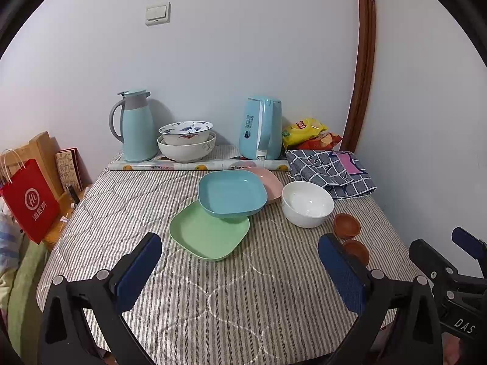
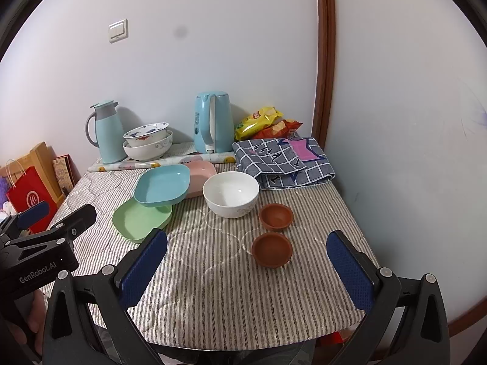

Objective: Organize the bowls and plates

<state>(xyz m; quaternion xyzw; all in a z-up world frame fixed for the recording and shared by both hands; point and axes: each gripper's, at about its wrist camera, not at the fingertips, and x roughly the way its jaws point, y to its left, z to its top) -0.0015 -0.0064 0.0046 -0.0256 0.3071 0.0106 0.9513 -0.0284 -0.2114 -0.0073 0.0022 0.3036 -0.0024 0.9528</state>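
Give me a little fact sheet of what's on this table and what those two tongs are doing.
surface: table with a striped cloth
plates: blue plate tilted, resting on the green plate and the pink plate
white bowl: white bowl, right of the plates, empty
brown bowls: two small brown bowls, apart, near the right edge
back row: flask, two stacked bowls, kettle, snack bags, folded cloth
left tongs: left tongs open, holding nothing
right tongs: right tongs open, holding nothing

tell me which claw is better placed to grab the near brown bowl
Right. The near brown bowl sits straight ahead between the open right claw fingers; the left claw faces the green plate.
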